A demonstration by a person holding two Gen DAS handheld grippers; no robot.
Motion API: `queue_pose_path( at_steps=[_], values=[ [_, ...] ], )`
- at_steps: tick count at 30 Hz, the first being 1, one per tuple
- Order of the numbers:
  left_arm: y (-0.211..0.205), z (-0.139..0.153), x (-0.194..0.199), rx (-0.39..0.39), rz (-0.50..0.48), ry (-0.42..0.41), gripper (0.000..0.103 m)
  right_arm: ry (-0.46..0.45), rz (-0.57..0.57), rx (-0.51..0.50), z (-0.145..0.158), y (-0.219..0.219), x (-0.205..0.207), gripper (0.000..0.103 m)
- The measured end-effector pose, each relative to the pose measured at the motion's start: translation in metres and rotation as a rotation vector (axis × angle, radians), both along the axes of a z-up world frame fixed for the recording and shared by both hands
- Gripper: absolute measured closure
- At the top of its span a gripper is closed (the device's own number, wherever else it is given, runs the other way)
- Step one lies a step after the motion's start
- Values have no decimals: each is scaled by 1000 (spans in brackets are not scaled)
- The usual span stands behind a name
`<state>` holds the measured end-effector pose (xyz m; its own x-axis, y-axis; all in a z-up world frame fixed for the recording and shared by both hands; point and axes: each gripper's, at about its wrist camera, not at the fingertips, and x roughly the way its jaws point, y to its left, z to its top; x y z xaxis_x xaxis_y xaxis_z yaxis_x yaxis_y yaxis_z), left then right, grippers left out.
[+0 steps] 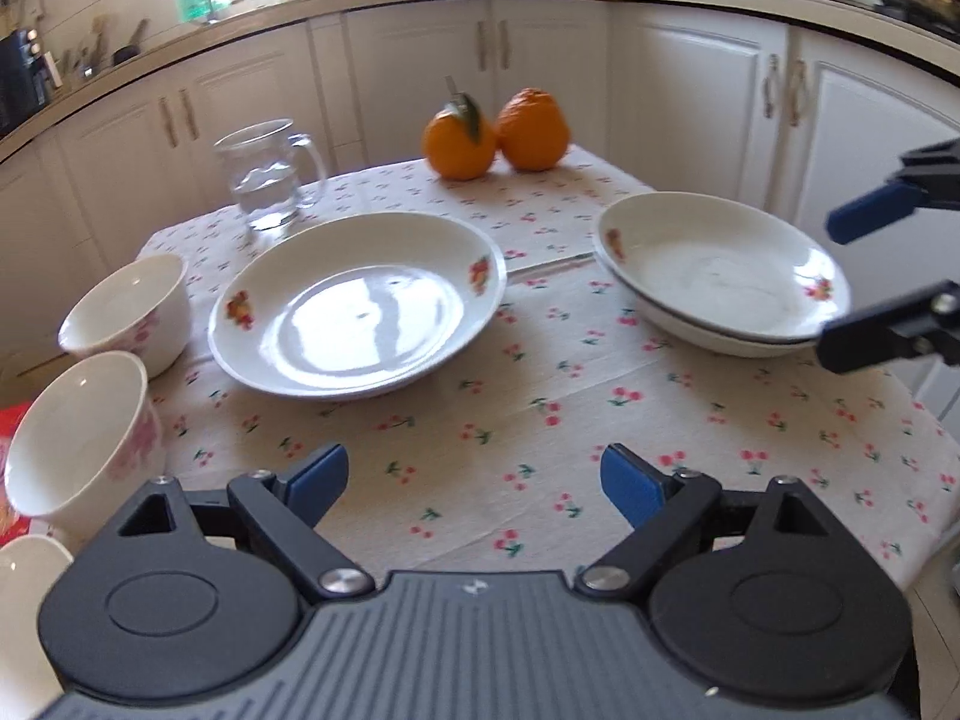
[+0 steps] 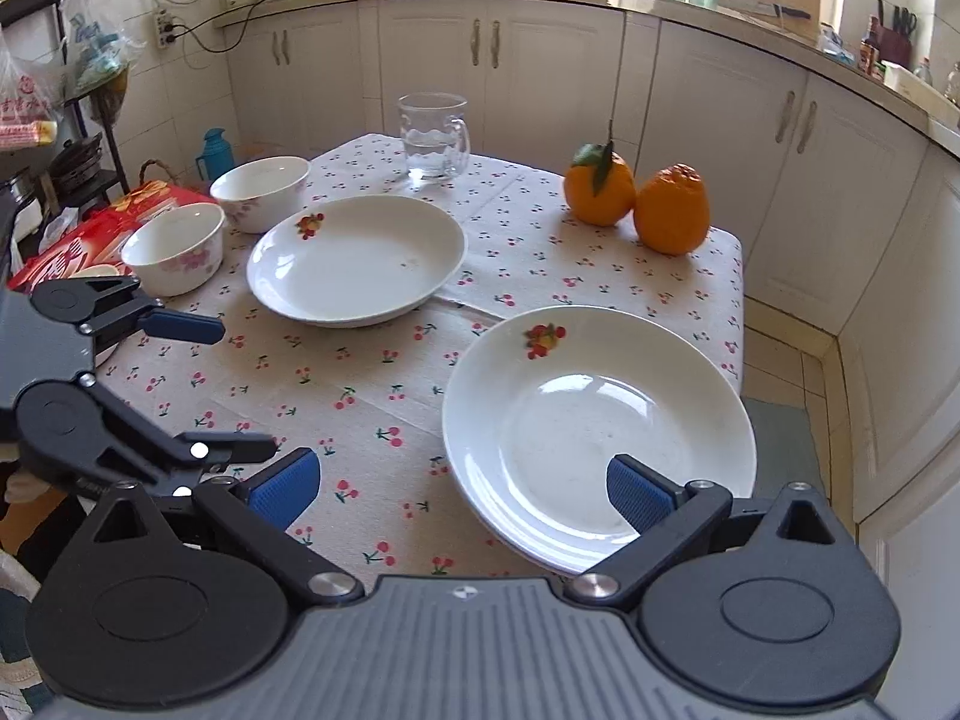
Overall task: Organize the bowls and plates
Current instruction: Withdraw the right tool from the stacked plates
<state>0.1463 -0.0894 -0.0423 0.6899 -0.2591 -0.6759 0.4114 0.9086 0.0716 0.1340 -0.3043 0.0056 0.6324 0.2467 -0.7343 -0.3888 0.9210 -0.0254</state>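
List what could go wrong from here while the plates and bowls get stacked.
1. The stacked plates sit near the table's corner edge; a nudge from the open right gripper might push them off.
2. The bowl nearest the left gripper sits at the table's edge beside a red package and may tip.
3. The glass mug holds water just behind the single plate; lifting that plate carelessly could knock it.

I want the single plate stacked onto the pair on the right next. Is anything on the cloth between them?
Nothing visible: only bare tablecloth lies between the single plate and the stacked plates. The oranges and glass mug sit farther back.
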Motion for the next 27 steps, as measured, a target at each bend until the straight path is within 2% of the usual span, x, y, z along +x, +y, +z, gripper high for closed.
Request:
queue_pose_path(
  at_steps=[4,6,11,14,27],
  values=[
    [13,-12,15,-15,93,34,12,-8,59,-5,-1,18,1,0],
    [17,-17,19,-31,109,53,12,-8,81,-6,-2,24,3,0],
    [18,-24,25,-54,114,63,8,5,112,-3,-6,32,12,0],
    [16,-26,31,-55,129,60,0,13,123,6,-9,34,19,0],
    [12,-30,56,-69,160,26,0,32,183,-4,-14,45,65,0]
  ],
)
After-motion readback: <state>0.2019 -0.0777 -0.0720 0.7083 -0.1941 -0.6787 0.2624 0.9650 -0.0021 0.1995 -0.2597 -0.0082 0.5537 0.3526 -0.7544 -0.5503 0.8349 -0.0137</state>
